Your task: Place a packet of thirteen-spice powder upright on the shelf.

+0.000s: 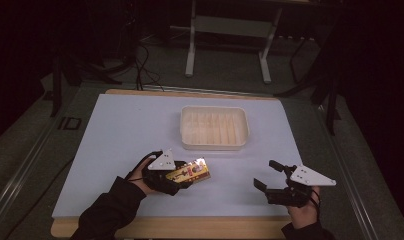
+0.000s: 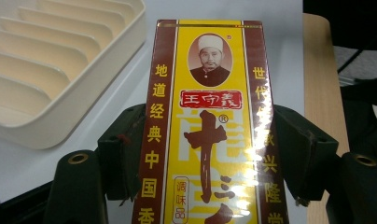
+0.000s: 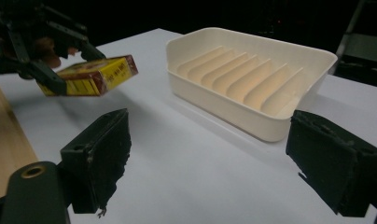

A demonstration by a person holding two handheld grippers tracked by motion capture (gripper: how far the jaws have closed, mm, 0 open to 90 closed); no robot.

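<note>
The left gripper (image 1: 187, 175) has the box (image 1: 190, 173) clamped between its jaws, held just above the worktop (image 1: 120, 130), near the tray (image 1: 214, 146). Only the box's near end is pinched, so I reckon it could tip or slide out on a quick swing. The right gripper (image 1: 270, 175) waits low at the near edge, jaws wide apart, empty.
</note>
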